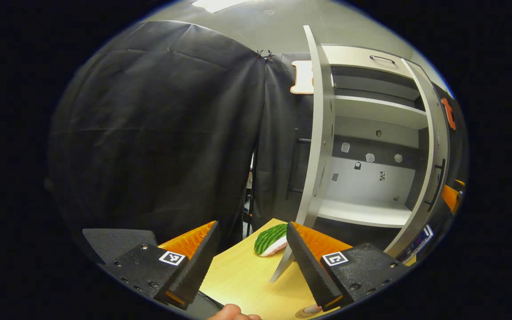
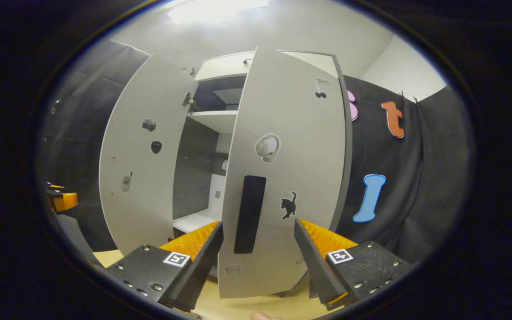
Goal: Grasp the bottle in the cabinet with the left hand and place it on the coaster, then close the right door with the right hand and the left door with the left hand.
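- Left gripper [image 1: 251,262]: fingers spread, nothing between them. It sits low in front of the cabinet [image 1: 374,111], just outside the left door [image 1: 320,142], which is seen edge-on.
- Right gripper [image 2: 258,262]: fingers spread, empty, aimed square at the outer face of the right door [image 2: 282,178]. The dark handle [image 2: 249,213] sits just above the gap between the fingers, not gripped.
- Both doors are open; the right door is swung partway, the left door [image 2: 140,151] wider.
- Bottle: I can't find it. The cabinet shelves visible past the left door look bare. A round disc at the table [image 1: 242,275] edge below the left gripper may be the coaster [image 1: 305,313] with something on it; it is cut off, so I can't confirm.
- Handling, my guess: the doors are stiff flat panels, light on hinges. Push flat on the outer face near the handle; no grasp needed.
- A green striped object [image 1: 271,239] on the table by the left door's foot is partly hidden by a finger.
- A fingertip [image 1: 231,313] is cropped at the bottom.
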`<state>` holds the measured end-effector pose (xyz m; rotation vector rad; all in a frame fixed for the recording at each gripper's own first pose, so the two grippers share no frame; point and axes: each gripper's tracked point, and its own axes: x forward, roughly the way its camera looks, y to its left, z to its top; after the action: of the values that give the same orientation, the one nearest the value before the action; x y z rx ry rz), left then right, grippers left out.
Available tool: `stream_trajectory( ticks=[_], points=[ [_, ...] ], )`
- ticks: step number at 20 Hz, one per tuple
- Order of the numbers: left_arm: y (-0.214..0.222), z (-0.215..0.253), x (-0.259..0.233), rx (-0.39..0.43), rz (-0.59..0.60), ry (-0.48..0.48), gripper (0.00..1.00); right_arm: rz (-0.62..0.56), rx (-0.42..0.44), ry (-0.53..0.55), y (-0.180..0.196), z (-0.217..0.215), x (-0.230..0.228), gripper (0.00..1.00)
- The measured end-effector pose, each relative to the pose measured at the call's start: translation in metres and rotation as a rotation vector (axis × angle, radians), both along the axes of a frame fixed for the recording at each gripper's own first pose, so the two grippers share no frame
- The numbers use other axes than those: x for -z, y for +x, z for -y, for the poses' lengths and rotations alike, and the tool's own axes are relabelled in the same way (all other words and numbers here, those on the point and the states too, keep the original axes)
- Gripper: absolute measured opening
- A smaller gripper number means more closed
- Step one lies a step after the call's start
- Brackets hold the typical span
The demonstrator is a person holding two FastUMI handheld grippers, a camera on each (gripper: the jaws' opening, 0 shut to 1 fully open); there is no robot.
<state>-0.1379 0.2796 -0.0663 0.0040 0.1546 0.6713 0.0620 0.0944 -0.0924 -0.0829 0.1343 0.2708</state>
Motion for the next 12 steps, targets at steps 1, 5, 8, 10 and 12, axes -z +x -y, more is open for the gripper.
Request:
stream_trajectory(
  ticks=[1, 5, 8, 10, 12],
  points=[
    [0.001, -0.002, 0.001, -0.002, -0.004, -0.001, 0.96, -0.001, 0.003, 0.0, -0.001, 0.0, 0.001, 0.97],
    [0.005, -0.01, 0.001, 0.003, 0.001, -0.011, 0.92, -0.012, 0.014, -0.002, -0.001, -0.001, 0.004, 0.93],
    [0.012, -0.017, 0.001, 0.014, 0.012, -0.021, 0.96, -0.009, 0.024, -0.011, -0.001, -0.001, 0.005, 0.97],
    [0.019, -0.021, 0.002, 0.023, 0.022, -0.034, 0.96, -0.008, 0.036, -0.022, -0.002, 0.0, 0.005, 0.93],
    [0.026, -0.023, 0.005, 0.042, 0.028, -0.052, 0.92, -0.01, 0.053, -0.031, -0.003, 0.001, 0.008, 0.97]
  ],
)
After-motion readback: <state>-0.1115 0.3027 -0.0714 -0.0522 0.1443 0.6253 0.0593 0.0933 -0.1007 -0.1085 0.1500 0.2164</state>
